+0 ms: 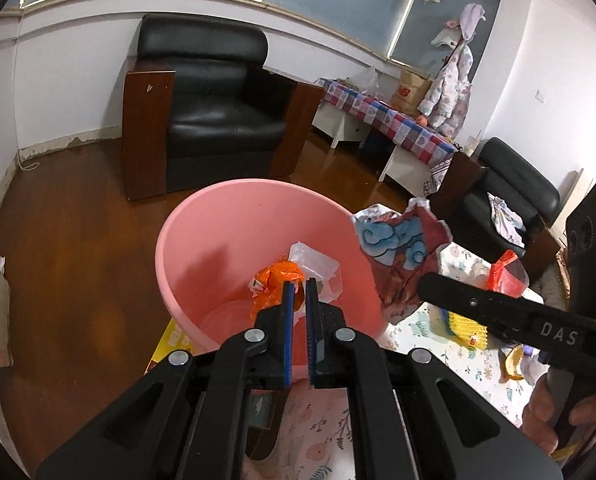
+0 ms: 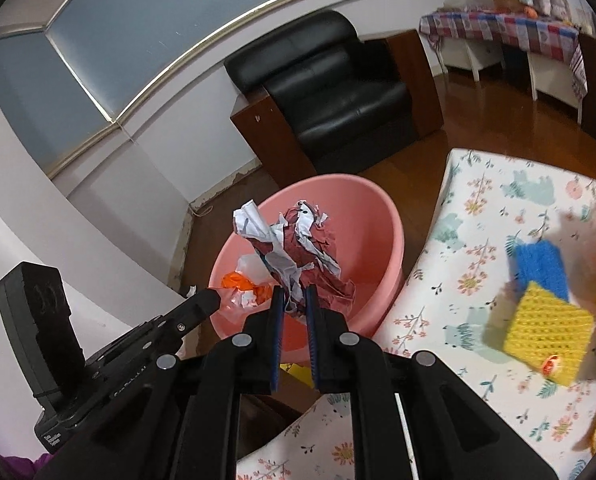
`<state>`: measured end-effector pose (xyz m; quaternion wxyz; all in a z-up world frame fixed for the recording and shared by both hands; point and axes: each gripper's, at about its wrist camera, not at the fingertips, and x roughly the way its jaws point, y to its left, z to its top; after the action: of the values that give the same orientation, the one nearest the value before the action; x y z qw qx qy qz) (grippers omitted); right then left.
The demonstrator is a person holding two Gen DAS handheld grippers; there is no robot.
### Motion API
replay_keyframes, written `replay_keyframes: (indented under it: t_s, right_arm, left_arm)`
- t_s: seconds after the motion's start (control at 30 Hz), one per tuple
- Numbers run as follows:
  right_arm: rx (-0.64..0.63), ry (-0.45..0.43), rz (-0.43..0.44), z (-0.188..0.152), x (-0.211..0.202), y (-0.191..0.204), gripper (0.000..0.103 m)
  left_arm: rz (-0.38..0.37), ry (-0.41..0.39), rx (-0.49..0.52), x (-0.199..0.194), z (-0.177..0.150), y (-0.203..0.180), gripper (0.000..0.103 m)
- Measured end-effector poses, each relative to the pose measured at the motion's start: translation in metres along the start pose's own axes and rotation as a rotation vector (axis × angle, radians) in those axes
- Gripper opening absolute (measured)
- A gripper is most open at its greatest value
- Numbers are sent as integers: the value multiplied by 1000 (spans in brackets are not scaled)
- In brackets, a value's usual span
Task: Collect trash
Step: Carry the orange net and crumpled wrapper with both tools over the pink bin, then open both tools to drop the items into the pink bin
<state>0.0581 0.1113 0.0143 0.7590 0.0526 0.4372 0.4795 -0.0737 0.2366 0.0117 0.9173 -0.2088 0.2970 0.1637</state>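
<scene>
Two grippers hang over the pink bin. Left gripper, jaws nearly closed, pinches an orange wrapper and clear plastic inside it. Right gripper clamps crumpled red paper above the rim, at 3 o'clock from the wrapper.

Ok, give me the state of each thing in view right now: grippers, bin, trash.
Left gripper: shut, empty, above the bin.
Right gripper: shut on crumpled paper, over the bin.
Pink bin: upright, holding an orange wrapper and clear plastic.
Yellow sponge: on the table.
</scene>
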Motion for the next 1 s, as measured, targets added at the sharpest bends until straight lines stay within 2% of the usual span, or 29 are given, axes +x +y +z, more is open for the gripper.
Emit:
replay_keyframes:
  t_s: [0.1, 0.2, 0.27, 0.47, 0.67, 0.83, 1.0]
  right_arm:
    - [-1, 11, 2, 1, 7, -3, 14]
    - [-8, 9, 0, 2, 12, -3, 24]
    - [-14, 2, -5, 3, 13, -3, 35]
    - [-27, -13, -13, 0, 7, -1, 38]
    - [-31, -43, -29, -11, -16, -1, 44]
    - [-24, -80, -63, -25, -43, -6, 48]
    - [-23, -111, -124, -42, -71, -14, 49]
  left_arm:
    - [-5, -10, -8, -1, 0, 3, 5]
    - [-4, -1, -5, 1, 1, 5, 6]
    - [-5, 7, -16, 3, 0, 7, 6]
    - [-23, 8, -25, 2, 1, 8, 6]
    - [-59, 3, -37, -6, 0, 5, 6]
    - [-106, 2, 0, -13, -6, -13, 6]
    - [-183, 26, 42, -15, -18, -40, 6]
